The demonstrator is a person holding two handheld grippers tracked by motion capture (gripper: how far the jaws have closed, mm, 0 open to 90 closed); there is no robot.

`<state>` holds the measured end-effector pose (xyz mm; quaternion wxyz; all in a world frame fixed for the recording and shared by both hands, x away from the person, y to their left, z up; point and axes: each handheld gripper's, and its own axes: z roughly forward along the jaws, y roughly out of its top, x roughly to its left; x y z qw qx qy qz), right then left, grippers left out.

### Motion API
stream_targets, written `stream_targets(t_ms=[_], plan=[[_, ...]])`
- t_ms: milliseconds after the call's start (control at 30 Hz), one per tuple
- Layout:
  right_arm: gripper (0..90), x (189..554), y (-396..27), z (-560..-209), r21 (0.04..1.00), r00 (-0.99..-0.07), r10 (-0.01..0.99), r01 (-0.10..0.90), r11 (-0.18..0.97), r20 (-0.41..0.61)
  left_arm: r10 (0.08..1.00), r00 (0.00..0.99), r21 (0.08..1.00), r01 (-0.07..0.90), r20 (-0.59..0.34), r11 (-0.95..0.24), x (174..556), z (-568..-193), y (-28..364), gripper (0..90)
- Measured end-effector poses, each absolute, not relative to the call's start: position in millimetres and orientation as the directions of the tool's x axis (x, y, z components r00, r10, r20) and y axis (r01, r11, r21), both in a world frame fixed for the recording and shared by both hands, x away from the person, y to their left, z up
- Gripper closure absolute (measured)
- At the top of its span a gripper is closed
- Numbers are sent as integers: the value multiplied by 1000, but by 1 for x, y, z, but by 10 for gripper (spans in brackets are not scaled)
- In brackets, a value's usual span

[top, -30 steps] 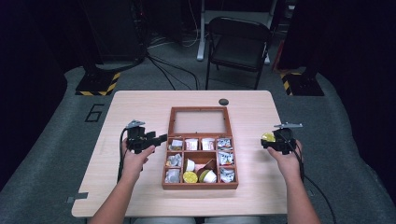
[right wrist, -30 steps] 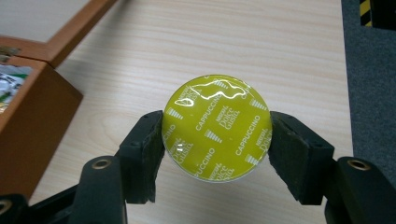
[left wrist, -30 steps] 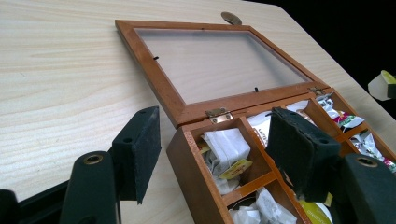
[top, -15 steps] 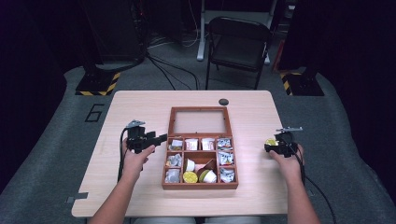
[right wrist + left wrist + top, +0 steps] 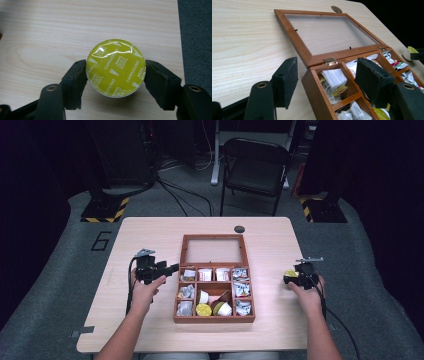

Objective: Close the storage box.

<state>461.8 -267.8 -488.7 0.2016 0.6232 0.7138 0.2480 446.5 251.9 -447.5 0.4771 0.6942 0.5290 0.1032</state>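
One wooden box [image 5: 214,317], one folding chair [image 5: 254,167], and one yellow-lidded capsule [image 5: 115,67] on one table [image 5: 145,232].

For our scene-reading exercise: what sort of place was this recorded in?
Probably a studio or lab set up for recording, not a home: a lone wooden table on grey carpet, dark surroundings, cables on the floor, and a folding chair behind.
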Motion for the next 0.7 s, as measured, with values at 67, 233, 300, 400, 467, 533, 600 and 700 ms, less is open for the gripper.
stream_targets(t_ms=[67,233,300,400,467,533,600,700], plan=[[309,463,-268,-489,606,-143,990,789,102,19,834,418,771,636,-361,15,447,-448,252,347],[294,461,-269,-483,625,-139,990,775,98,17,834,417,768,640,-361,13,447,-448,253,346],[294,461,-269,-481,634,-136,991,768,94,18,835,417,768,641,-360,12,447,-448,253,346],[296,460,-267,-479,633,-125,992,770,80,26,834,416,768,641,-363,15,447,-448,253,347],[305,460,-267,-478,648,-137,990,755,95,15,832,418,767,641,-366,15,447,-449,253,347],[308,459,-265,-475,660,-133,991,746,88,19,829,421,766,643,-368,13,448,-449,253,348],[312,458,-263,-470,673,-139,990,734,87,24,828,421,765,644,-370,15,448,-449,252,348],[319,456,-259,-464,688,-157,987,719,94,29,826,423,763,646,-373,13,449,-450,252,348]])
